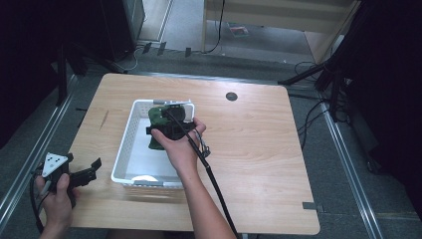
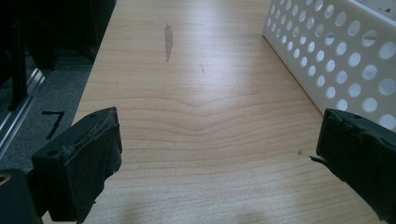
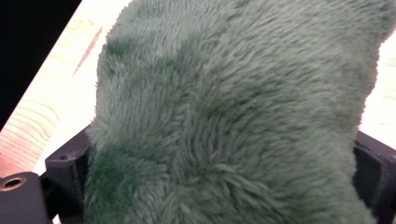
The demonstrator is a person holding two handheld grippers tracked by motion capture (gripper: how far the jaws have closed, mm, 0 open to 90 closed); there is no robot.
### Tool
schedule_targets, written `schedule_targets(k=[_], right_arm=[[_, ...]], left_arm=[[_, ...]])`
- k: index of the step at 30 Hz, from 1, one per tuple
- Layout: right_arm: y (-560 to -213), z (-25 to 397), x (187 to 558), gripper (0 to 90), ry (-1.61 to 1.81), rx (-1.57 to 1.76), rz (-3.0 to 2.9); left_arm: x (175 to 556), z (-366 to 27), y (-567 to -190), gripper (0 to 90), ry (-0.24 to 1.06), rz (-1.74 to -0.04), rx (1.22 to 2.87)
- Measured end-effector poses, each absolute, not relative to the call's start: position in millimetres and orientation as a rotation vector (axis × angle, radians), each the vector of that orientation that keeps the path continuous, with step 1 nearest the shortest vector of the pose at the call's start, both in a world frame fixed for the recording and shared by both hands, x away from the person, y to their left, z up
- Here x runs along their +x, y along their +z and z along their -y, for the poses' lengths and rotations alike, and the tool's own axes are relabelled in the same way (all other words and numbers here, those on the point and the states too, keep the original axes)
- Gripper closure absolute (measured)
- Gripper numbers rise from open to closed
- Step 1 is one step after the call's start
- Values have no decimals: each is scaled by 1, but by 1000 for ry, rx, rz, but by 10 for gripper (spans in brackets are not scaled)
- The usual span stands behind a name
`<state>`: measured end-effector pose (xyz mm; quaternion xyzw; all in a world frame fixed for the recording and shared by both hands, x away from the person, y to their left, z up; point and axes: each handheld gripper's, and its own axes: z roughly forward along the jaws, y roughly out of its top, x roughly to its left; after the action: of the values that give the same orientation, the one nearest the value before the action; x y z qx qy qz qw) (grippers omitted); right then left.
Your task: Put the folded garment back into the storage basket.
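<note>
High view: right hand (image 1: 178, 144) reaches in from the near edge, forearm angled up toward the white basket (image 1: 125, 144), wrist over the basket's right rim. It carries the right tool (image 1: 166, 127) over the basket's far half, with a cable (image 1: 214, 179) trailing back along the forearm to the near edge of the counter (image 1: 259, 149).

Right tool is clamped on a green plush toy (image 1: 158, 119); right gripper view has the green fur (image 3: 233, 121) packed between both black jaws, pressed against each side. Toy sits inside the basket outline, near its far wall; can't tell if it touches the basket floor.

Left hand (image 1: 54, 196) is left of the basket, at the counter's near-left corner, gripping the left tool (image 1: 92, 169), grey three-cornered plate on top. Tool points toward the basket's left wall. Left gripper view: jaws spread wide, nothing between them, bare wood below, perforated basket wall (image 2: 336, 56) just beside the right jaw.

Room: basket lies left of counter centre, long axis running near to far. Wide open wood right of the basket, narrower strip to its left where the left tool is. A dark streak (image 2: 168, 41) marks the wood left of the basket; a round dark grommet (image 1: 231, 96) sits far-right of the basket.

Writing: one dark mark like a "7" (image 2: 53, 122) on the floor left of the counter in the left gripper view. No labels readable on basket or toy.
</note>
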<state>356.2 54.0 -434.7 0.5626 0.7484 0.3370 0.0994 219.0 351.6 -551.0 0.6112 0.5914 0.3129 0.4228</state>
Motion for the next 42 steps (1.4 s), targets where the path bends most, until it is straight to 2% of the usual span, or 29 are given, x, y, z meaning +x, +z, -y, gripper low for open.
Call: schedule_targets(k=[13,24,29,32,42], right_arm=[[-473,-91,365,63,918,1735,-2230],[-496,-101,373,53,813,1767,-2252],[-498,-102,372,41,796,1769,-2264],[-497,-101,372,0,803,1738,-2268],[-480,-97,365,0,859,1688,-2220]], left_arm=[[219,-351,-551,13,782,-1481,1526],[219,-351,-551,12,781,-1479,1530],[220,-351,-551,12,784,-1479,1528],[220,-351,-551,12,782,-1479,1528],[220,-351,-551,13,780,-1479,1530]])
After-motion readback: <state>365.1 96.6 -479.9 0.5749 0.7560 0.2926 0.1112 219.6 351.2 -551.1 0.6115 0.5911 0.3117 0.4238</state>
